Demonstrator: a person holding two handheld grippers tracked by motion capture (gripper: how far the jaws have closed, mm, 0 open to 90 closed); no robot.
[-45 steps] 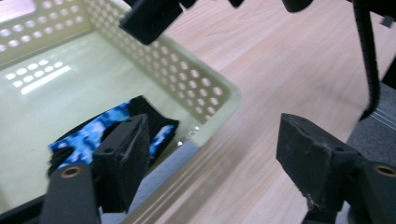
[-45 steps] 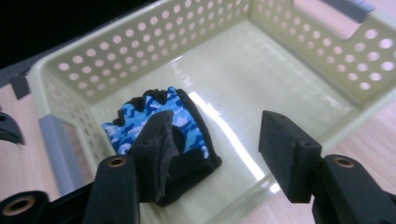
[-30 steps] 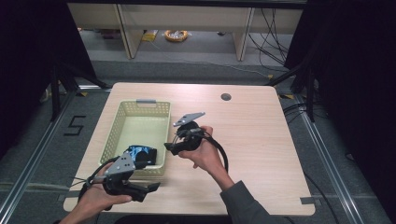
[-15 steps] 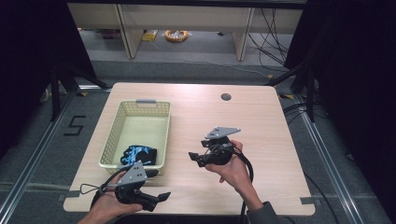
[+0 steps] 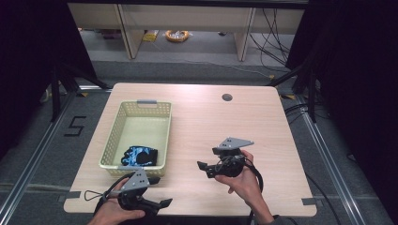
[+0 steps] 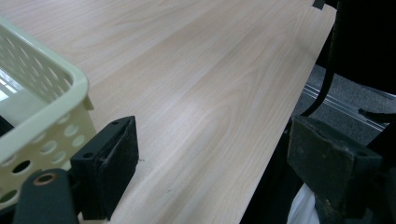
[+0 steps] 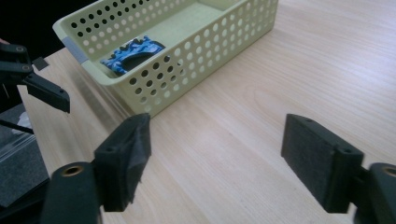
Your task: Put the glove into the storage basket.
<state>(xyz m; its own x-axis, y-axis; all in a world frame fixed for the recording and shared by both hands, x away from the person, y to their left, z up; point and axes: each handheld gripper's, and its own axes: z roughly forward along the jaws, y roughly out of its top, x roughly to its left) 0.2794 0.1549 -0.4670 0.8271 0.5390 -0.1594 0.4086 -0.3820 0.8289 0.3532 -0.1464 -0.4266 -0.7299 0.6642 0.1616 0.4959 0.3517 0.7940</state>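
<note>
A pale yellow perforated basket (image 5: 117,136) stands on the left half of the wooden table (image 5: 263,122). A black and blue fabric item (image 5: 138,156) lies in its near end, also seen as the fabric item (image 7: 133,51) in the right gripper view. My left gripper (image 5: 160,191) hovers at the table's front edge just before the basket, open and empty, its jaws (image 6: 210,154) wide apart beside the basket corner (image 6: 42,107). My right gripper (image 5: 206,161) is over the bare middle of the table, open with nothing between its jaws (image 7: 217,154), facing the basket wall (image 7: 196,51).
A small dark round hole (image 5: 227,97) sits near the table's far edge. Cables trail from both grippers over the near edge. Bare wood stretches to the right of the basket. Beyond the table is a floor with shelving legs and a yellow object (image 5: 176,34).
My right gripper has moved away from the basket, to the right and toward the near side. My left gripper has drawn back from the basket's near end to the table's front edge.
</note>
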